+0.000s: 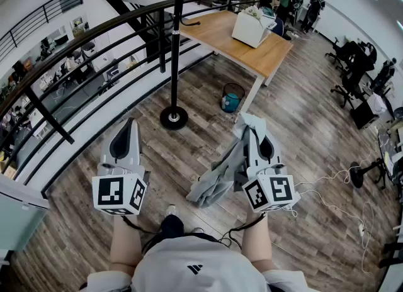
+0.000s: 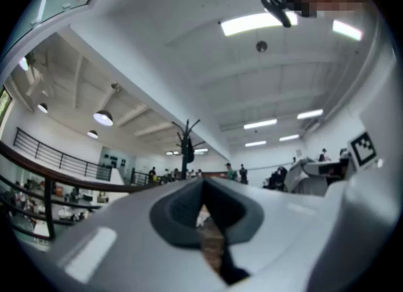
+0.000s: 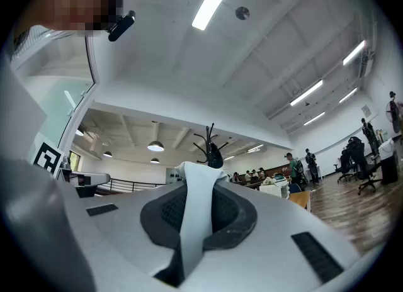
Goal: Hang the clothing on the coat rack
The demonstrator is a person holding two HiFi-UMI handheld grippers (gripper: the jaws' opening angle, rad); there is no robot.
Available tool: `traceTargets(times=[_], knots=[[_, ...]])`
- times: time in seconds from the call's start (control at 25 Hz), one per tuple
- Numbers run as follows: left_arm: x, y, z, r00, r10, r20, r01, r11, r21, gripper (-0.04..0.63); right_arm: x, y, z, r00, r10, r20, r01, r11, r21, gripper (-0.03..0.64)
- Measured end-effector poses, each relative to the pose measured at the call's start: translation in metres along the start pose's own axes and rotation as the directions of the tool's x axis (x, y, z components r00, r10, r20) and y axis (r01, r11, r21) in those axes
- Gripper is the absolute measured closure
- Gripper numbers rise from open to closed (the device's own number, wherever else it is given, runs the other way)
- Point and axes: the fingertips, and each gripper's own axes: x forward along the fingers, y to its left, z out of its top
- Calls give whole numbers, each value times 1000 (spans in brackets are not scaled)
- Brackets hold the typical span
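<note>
Mid-carry by the look of it: load in hand, not yet hung. Right gripper [image 1: 253,127] clamped on a pale grey, limp fabric garment [image 1: 217,174], one fold pinched between the jaws and running up over their tips, the rest drooping toward 7 o'clock of that gripper above the wood-plank floor [image 1: 302,133]. Left gripper [image 1: 129,126] closed on nothing, jaws all but meeting with only a sliver of floor between them, held level at 9 o'clock of the right one. Dead ahead at 12 o'clock, well apart, a black metal coat rack [image 1: 174,64] on a round disc base, its forked prongs plain in both gripper views. Next, probably: walk toward 12 o'clock, raise the right gripper to prong height and drape a collar or fold over a hook, perhaps spreading the cloth with the left first. Open floor straight ahead and round to 2 o'clock. Hemmed from 9 to 11 o'clock by a dark curved metal railing [image 1: 82,39], near the rack's pole. Beyond the rack at 1 o'clock, a light wooden table [image 1: 220,33] with a teal round bin [image 1: 231,101] by its near leg. At 3 o'clock, loose white cables [image 1: 334,187] on the floor. Worth minding the base disc underfoot and the rail on the upswing.
</note>
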Motion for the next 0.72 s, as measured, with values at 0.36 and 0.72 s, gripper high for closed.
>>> traceTargets(times=[0.36,0.72], knots=[[12,18,1,1000,1,6,-1,1000,-5,588,22,19,-3,1000,23,-7,-23,1000,-7,607],[36,30,1,999,-24,27,24,1000,4,588,45,19,-4,1000,10,11,-10,1000,-14,607]])
